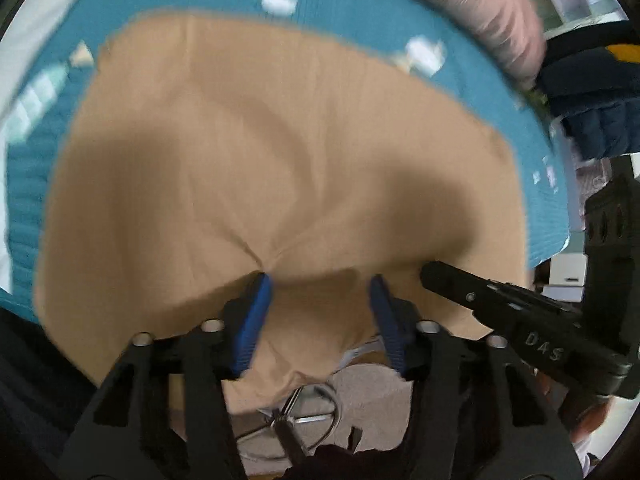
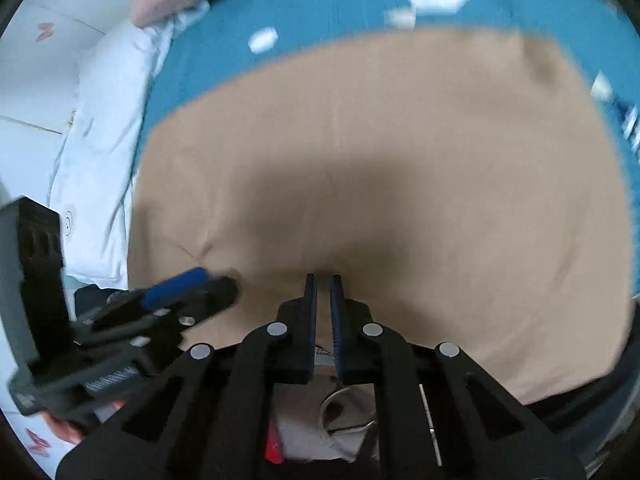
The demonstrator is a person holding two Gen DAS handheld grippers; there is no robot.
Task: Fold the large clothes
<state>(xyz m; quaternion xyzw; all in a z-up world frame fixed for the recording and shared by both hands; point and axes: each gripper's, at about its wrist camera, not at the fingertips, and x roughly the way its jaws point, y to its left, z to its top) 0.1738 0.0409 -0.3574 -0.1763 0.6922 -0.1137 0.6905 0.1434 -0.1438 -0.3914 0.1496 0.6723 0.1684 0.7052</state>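
Teal bedding (image 1: 360, 4) with pale printed patches is covering the surface in both wrist views, and a tan garment (image 1: 280, 140) is lying spread across most of it, its far edge running just short of the teal border. A pink pillow (image 1: 488, 12) is resting at the far right edge of the bedding in the left wrist view, with a dark navy item (image 1: 592, 92) just beside it. White bedclothes (image 2: 104, 128) are bunching along the left edge in the right wrist view. Both views are blurring, so fine detail is hard to read.

The tan garment's near edge is hanging over the near edge of the bed, toward both tools, and floor and a metal ring are showing below it.

The left gripper (image 1: 320, 284) is standing partly open at that near edge, its 2 blue pads (image 1: 256, 320) well apart. Cloth is puckering into creases at the tip of its left pad, and tan fabric is lying between the pads, but they are not pressing together on it. Whether that one pad is catching the cloth I cannot tell.

The right gripper (image 2: 323, 280) is sitting nearly shut, its 2 pads close together with only a thin slit between them, their tips meeting the garment's near edge. Whether fabric is pinched in that slit I cannot tell. The 2 tools are working near each other along the same hem, each showing at the side of the other's view.
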